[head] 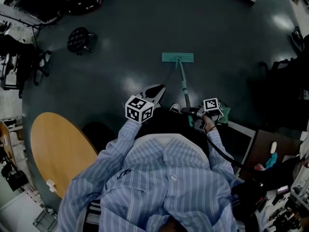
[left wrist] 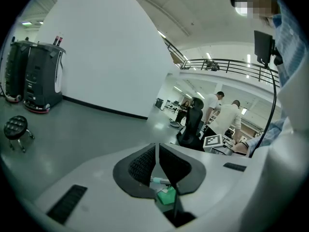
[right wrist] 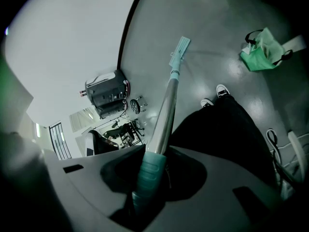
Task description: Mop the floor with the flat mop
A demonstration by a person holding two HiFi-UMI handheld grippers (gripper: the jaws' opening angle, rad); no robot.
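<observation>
— How far along is the mopping?

— Somewhere in the middle, I'd guess. The mop [head: 177,57] lies with its pad flat on the floor [head: 120,37], out ahead of the person's shoes [right wrist: 219,92], and the pole slants back to the right side. The floor shines in patches, but that looks like lamp glare. I can't pick out any wet streaks, so I can't tell what's covered and what's left.

— Who has hold of it?

— Only the right gripper [right wrist: 153,164]. Its jaws are clamped on the teal handle [right wrist: 149,178], near the top end. The left gripper [left wrist: 157,154] is held up beside it, clear of the pole, with its jaws pressed together and nothing between them.

— One-handed, then?

— At this moment, yes. For a firmer push I'd expect the left one to take the pole lower down.

— Anything in the way?

— Not right at the pad; there's bare floor beyond it and to both sides. A stool [head: 78,39] stands off to the left, well apart from the pad. A round table [head: 58,149] is close at the person's left. A green bag [right wrist: 263,50] sits on the floor to the right, near the feet. A machine [left wrist: 41,76] is parked against the white wall. The right edge of the room is cluttered, so strokes that way would need care.
</observation>
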